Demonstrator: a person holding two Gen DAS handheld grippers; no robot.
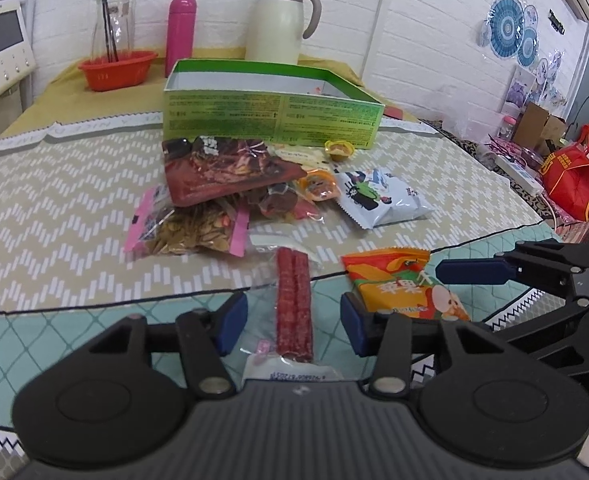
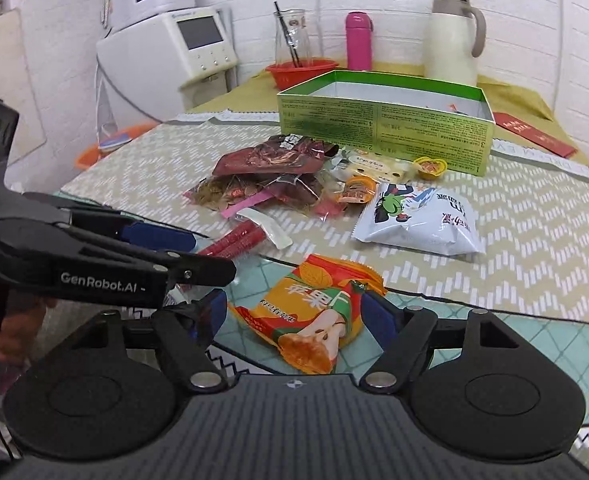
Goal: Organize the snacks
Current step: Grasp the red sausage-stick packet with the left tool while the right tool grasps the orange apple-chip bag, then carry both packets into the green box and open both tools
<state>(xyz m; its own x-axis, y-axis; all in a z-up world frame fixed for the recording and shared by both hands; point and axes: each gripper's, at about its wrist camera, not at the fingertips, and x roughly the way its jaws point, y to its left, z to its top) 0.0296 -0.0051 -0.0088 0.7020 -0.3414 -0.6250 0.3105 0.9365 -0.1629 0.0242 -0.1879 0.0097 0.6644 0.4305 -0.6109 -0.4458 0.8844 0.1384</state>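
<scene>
A clear pack of two red sausages [image 1: 294, 304] lies on the mat's teal border, between the fingers of my left gripper [image 1: 294, 326]; the pads stand off it, so this gripper is open. My right gripper [image 2: 296, 314] is open wide around an orange apple-chip packet [image 2: 314, 312], also seen as the orange packet [image 1: 398, 284] to the right of the sausages. One right finger [image 1: 470, 272] hovers over that packet. A heap of snacks [image 1: 230, 172] and a white-blue bag [image 1: 382, 196] lie before the open green box [image 1: 270, 120].
Behind the box stand a red basket [image 1: 116, 68], a glass carafe [image 1: 112, 20], a pink bottle [image 1: 180, 28] and a cream jug [image 1: 280, 24]. A small jelly cup [image 1: 338, 148] sits by the box wall. A red bag [image 1: 570, 176] and clutter lie off the table's right edge.
</scene>
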